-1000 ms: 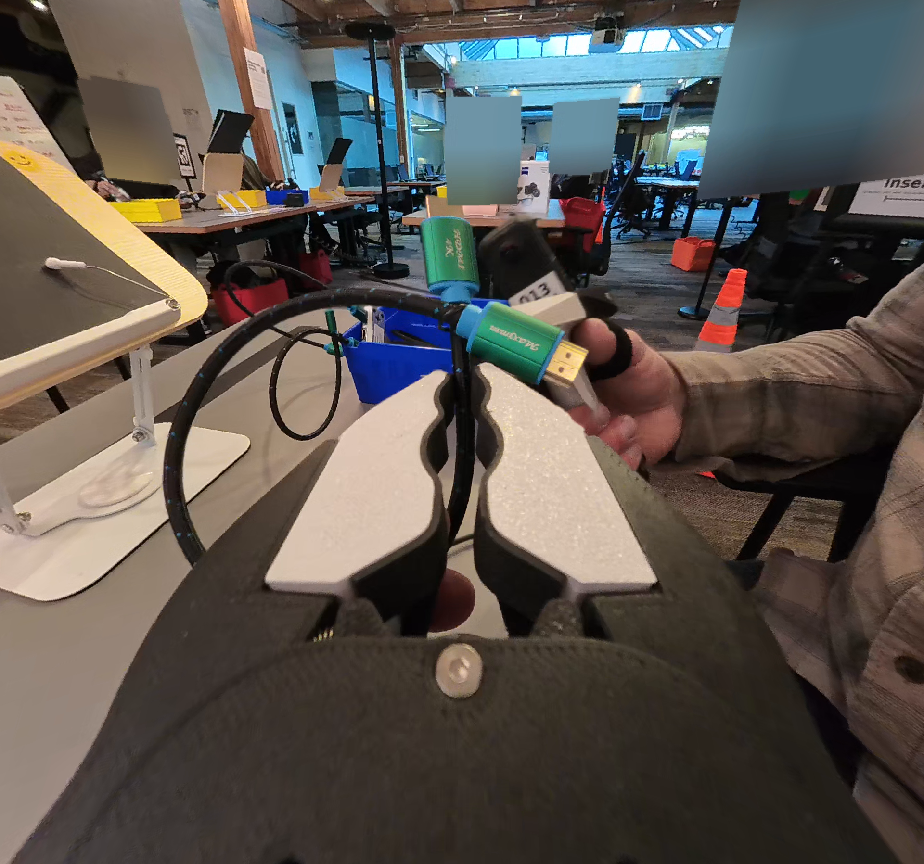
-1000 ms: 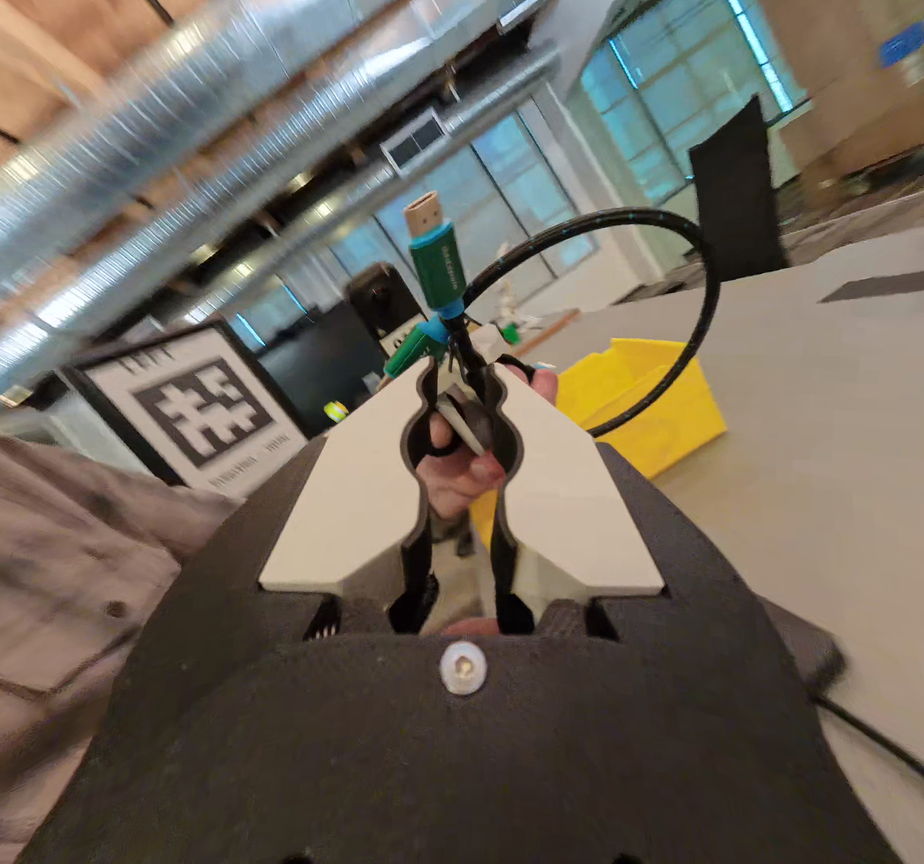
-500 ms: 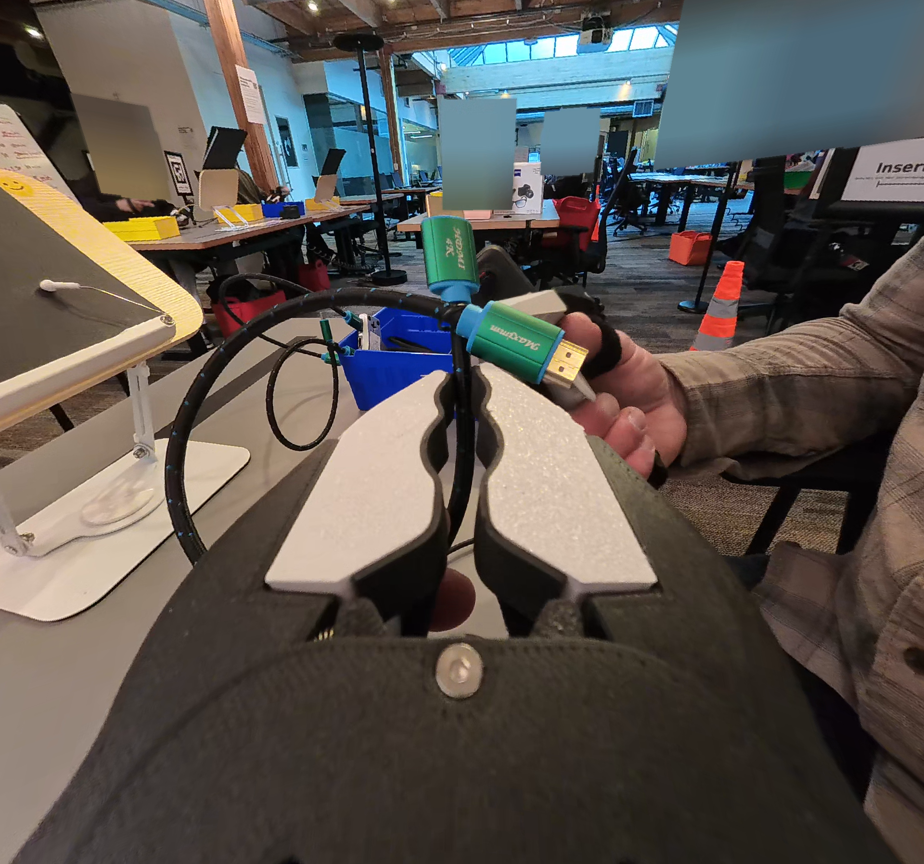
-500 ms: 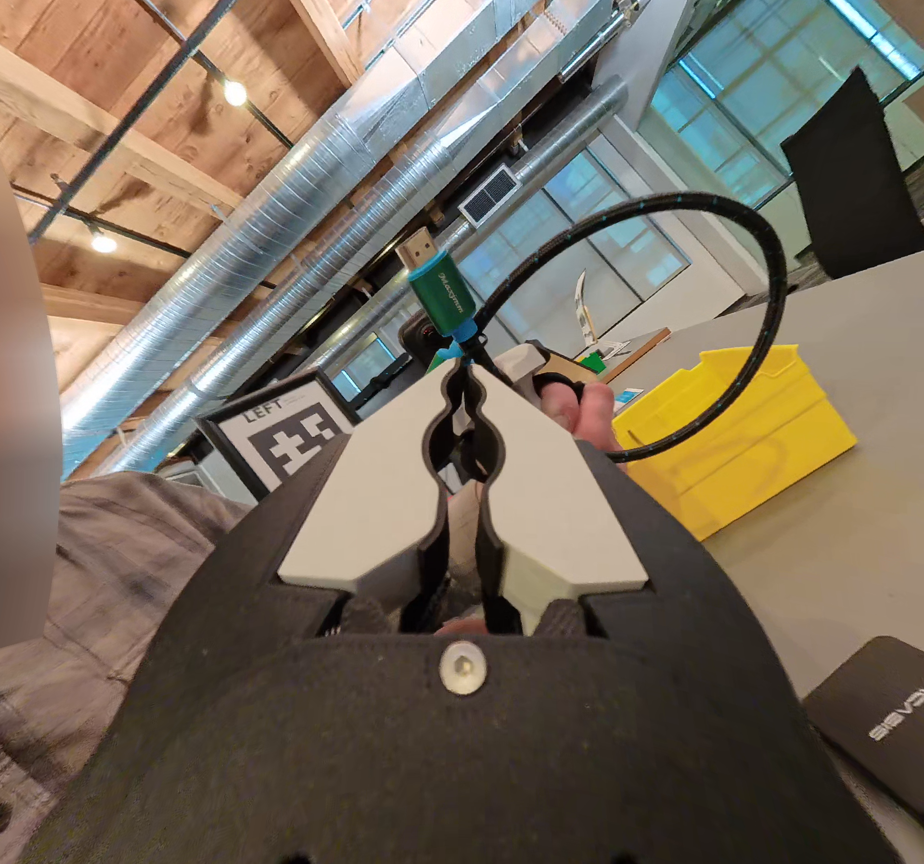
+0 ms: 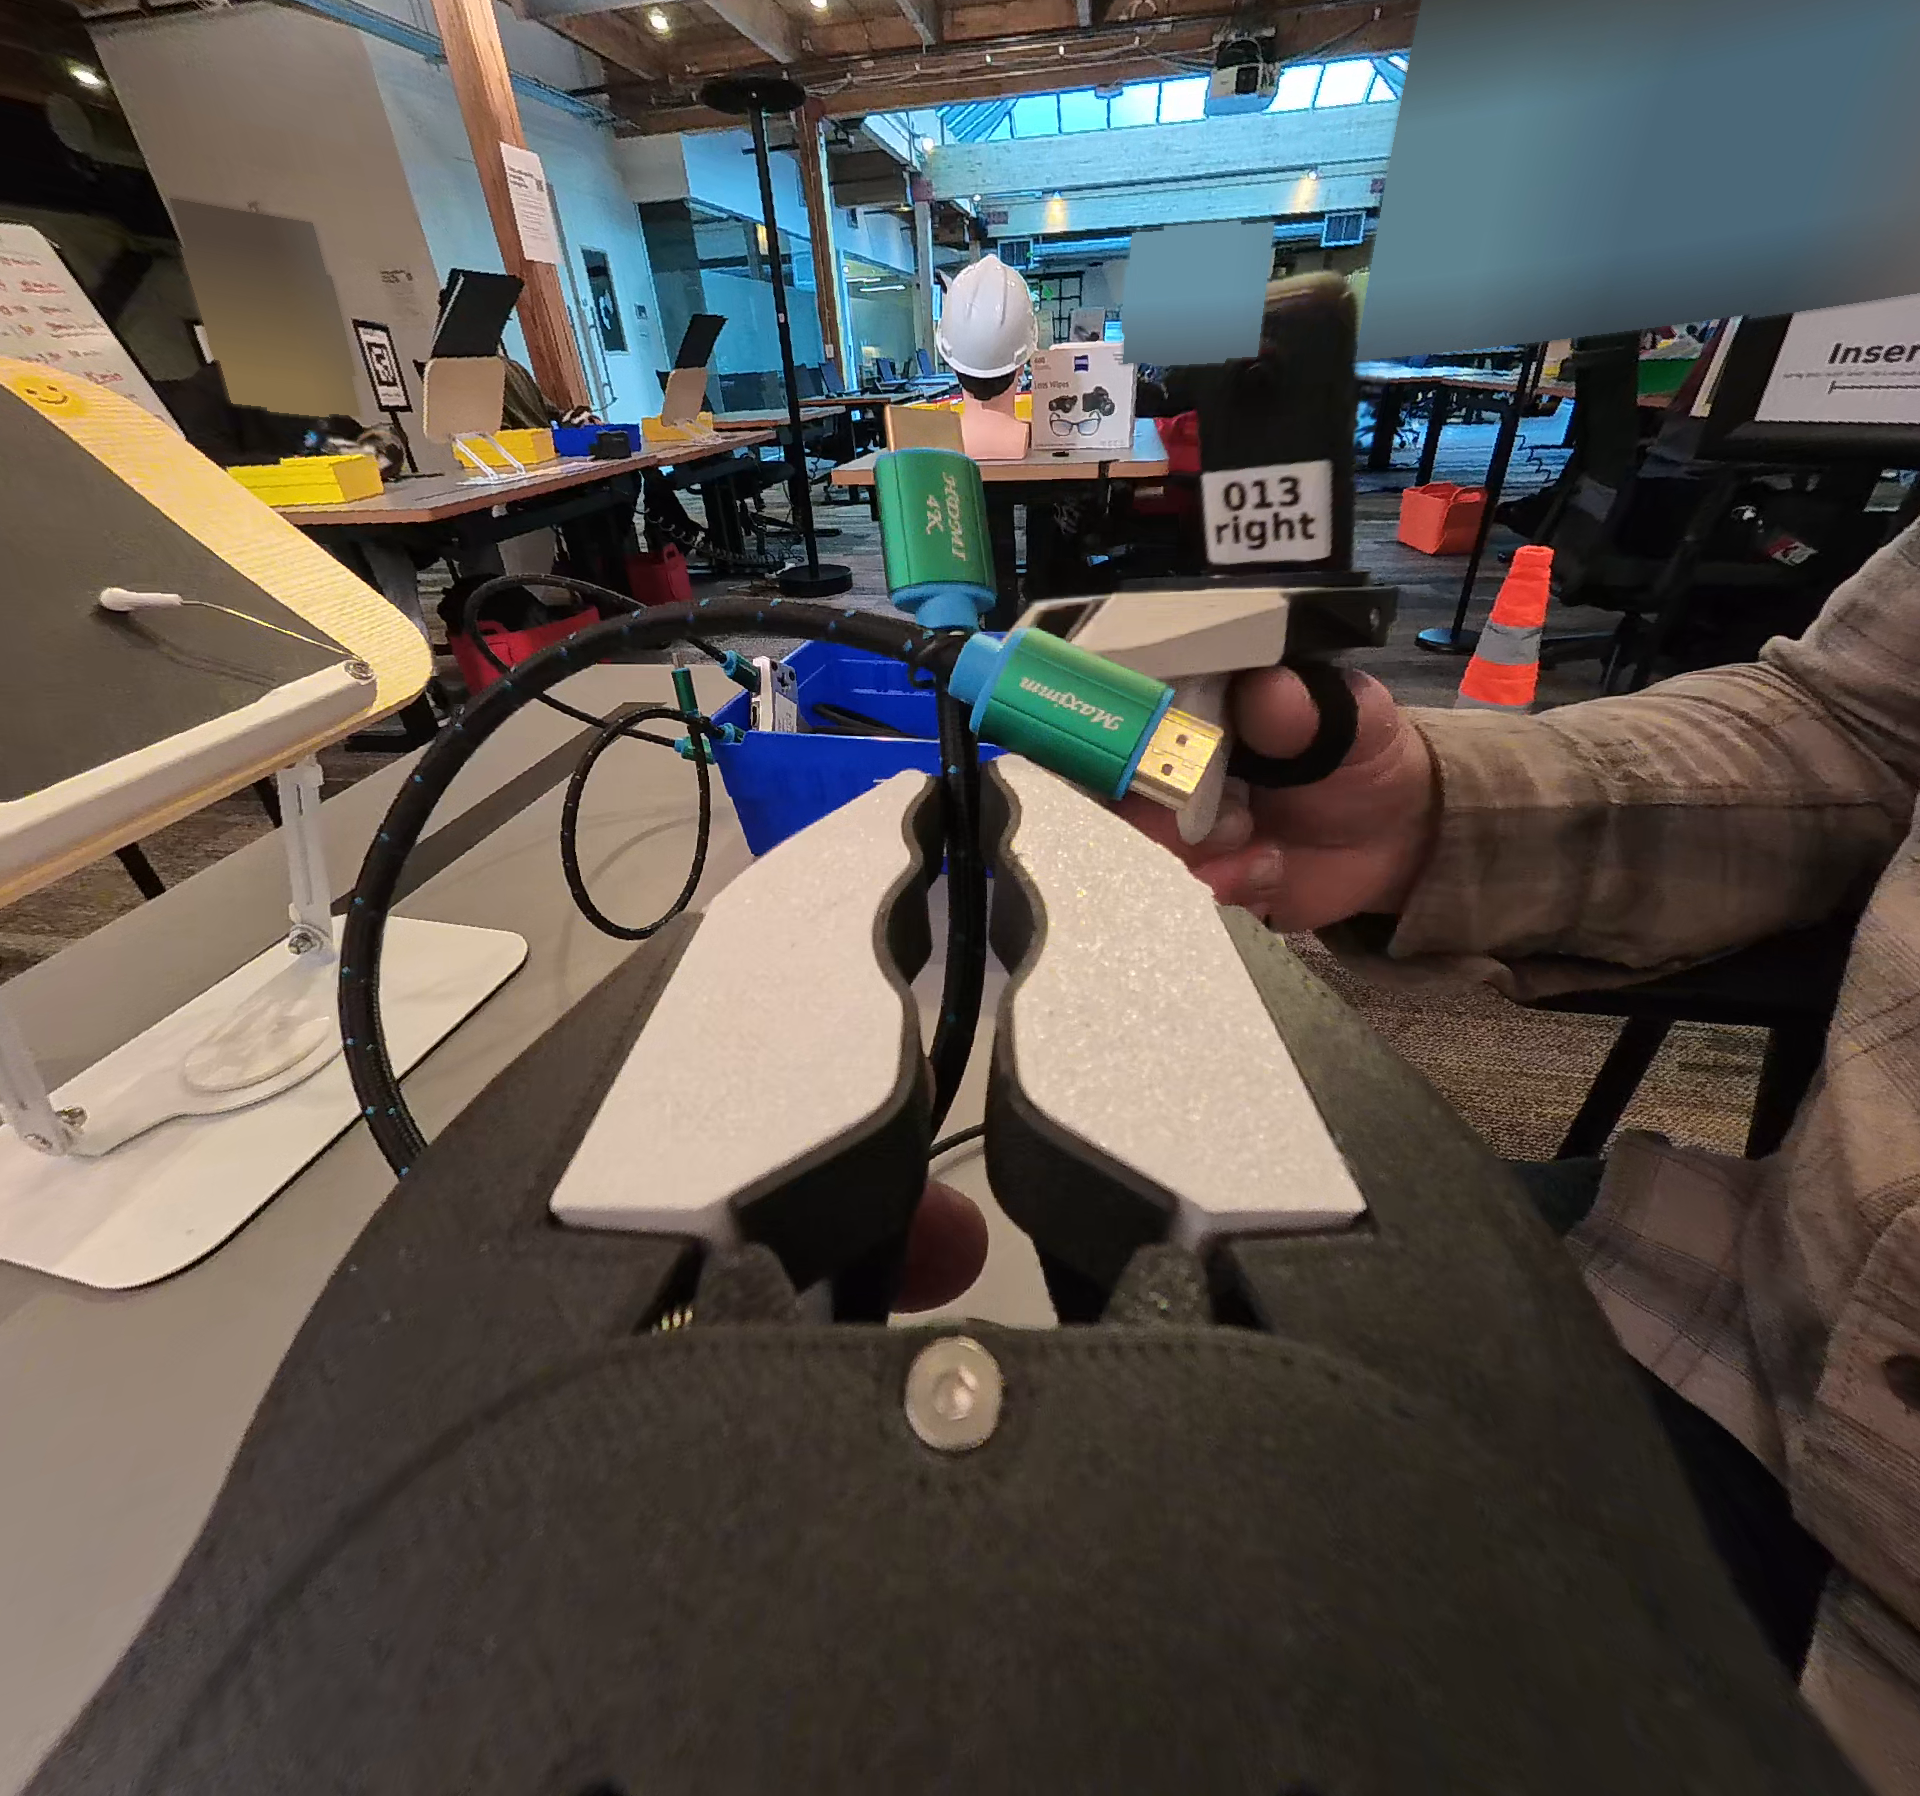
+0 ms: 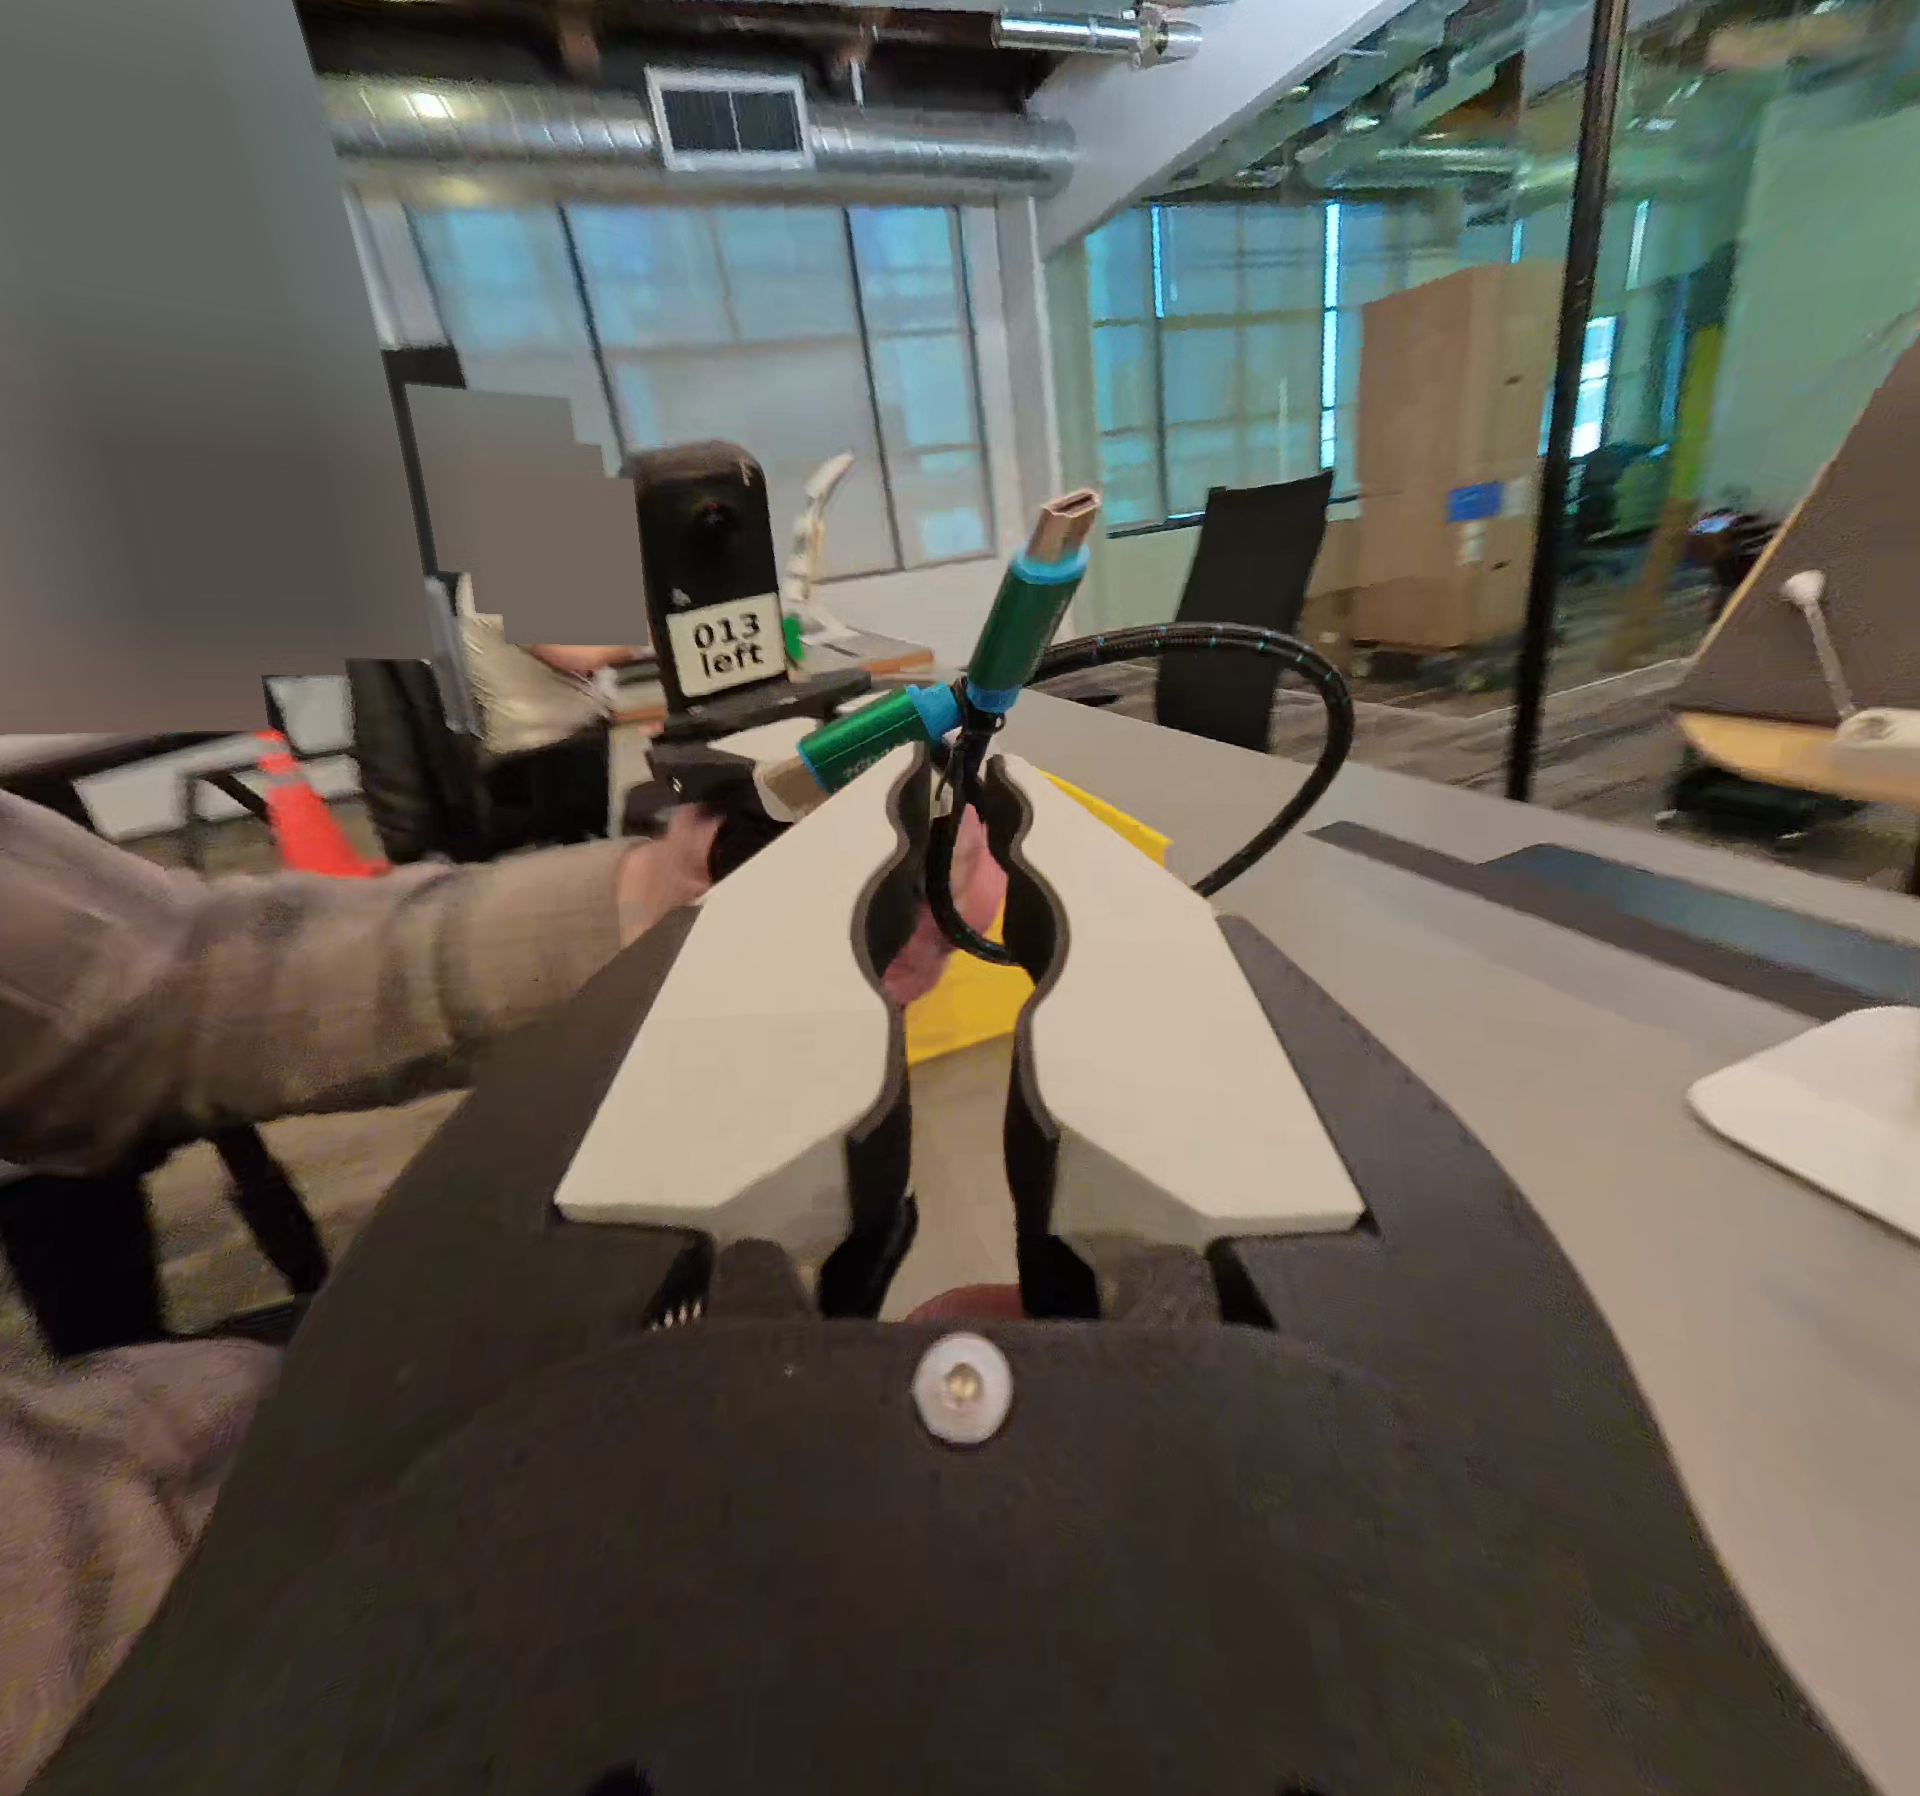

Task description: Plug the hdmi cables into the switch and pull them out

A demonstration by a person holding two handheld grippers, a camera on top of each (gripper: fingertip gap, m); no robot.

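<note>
Grey surface [image 5: 125, 1434] carries a white stand [image 5: 260, 1050] at left and a blue bin [image 5: 831, 759] farther off. Left claw [image 5: 961, 790] and right claw [image 6: 954, 770] are both pinched nearly closed on one looped braided HDMI cable [image 5: 364, 915], held mid-air, green plugs [image 5: 1070, 712] free. No switch visible. Judgement: regrip nearer a plug before aiming it. Only right view shows yellow bin [image 6: 956, 1008].

Crowded dead ahead of the left gripper [image 5: 951, 790]: cable [image 5: 358, 925] looping left, two plugs [image 5: 1070, 712] at the tips, right gripper [image 5: 1195, 666] just beyond. Stand [image 5: 260, 1050] blocking left; bare table [image 5: 104, 1414] below-left.
</note>
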